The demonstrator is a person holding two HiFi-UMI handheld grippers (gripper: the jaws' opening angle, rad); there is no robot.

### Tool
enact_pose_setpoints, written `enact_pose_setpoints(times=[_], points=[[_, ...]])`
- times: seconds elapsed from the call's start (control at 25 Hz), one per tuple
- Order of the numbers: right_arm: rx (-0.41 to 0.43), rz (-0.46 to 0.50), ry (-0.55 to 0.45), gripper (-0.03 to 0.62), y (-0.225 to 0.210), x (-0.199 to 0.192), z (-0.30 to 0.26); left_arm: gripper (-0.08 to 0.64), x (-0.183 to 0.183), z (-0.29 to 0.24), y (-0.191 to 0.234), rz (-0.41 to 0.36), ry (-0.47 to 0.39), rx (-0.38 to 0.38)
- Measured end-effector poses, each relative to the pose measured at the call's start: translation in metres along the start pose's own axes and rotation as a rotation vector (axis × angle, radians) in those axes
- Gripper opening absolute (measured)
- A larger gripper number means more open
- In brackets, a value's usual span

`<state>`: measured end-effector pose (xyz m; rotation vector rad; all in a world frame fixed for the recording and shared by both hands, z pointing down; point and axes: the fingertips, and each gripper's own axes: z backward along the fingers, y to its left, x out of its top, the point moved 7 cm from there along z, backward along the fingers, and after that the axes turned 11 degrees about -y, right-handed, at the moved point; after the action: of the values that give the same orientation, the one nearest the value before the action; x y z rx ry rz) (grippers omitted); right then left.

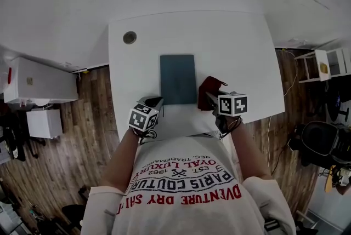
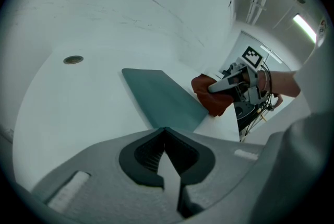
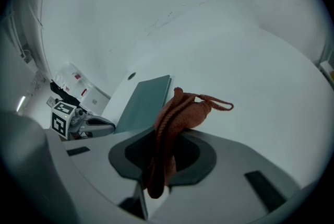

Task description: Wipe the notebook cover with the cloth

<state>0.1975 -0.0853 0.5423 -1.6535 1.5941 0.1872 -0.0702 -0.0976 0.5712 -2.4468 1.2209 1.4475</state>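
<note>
A dark teal notebook (image 1: 177, 79) lies flat on the white table (image 1: 236, 47), also seen as the notebook (image 2: 162, 96) and the notebook (image 3: 143, 102). My right gripper (image 1: 211, 98) is shut on a red-brown cloth (image 1: 209, 90), just right of the notebook's near corner. In the right gripper view the cloth (image 3: 172, 129) hangs bunched between the jaws. My left gripper (image 1: 152, 103) hovers at the notebook's near left corner, shut with nothing in it. From the left gripper view I see the cloth (image 2: 210, 93) held beside the notebook's edge.
A round cable grommet (image 1: 130, 37) sits in the table's far left corner, seen too as the grommet (image 2: 73, 59). A white cabinet (image 1: 38, 83) stands on the wooden floor to the left, a small white shelf (image 1: 323, 67) and a dark chair (image 1: 321, 141) to the right.
</note>
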Motion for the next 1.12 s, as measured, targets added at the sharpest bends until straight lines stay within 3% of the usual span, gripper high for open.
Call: enact_pose_setpoints(times=[0.24, 0.32, 0.52, 0.76, 0.88, 1.0, 1.12], points=[[0.080, 0.072, -0.075, 0.083, 0.036, 0.020, 0.001, 0.011, 0.002, 0.004, 0.000, 0.024, 0.004, 0.000], [0.101, 0.114, -0.117, 0.083, 0.047, 0.028, 0.005, 0.011, 0.010, 0.010, -0.003, 0.017, -0.032, 0.012], [0.073, 0.211, -0.267, 0.083, 0.068, 0.057, 0.021, 0.011, 0.054, 0.033, -0.009, -0.044, -0.208, 0.058], [0.030, 0.420, -0.518, 0.081, 0.100, 0.098, 0.053, 0.011, 0.124, 0.081, -0.024, -0.185, -0.423, 0.127], [0.011, 0.511, -0.664, 0.081, 0.118, 0.112, 0.071, 0.011, 0.164, 0.111, -0.042, -0.260, -0.574, 0.115], [0.046, 0.591, -0.763, 0.081, 0.139, 0.118, 0.085, 0.011, 0.193, 0.139, -0.061, -0.335, -0.712, 0.104], [0.102, 0.606, -0.811, 0.080, 0.156, 0.122, 0.095, 0.011, 0.210, 0.164, -0.073, -0.372, -0.821, 0.108]])
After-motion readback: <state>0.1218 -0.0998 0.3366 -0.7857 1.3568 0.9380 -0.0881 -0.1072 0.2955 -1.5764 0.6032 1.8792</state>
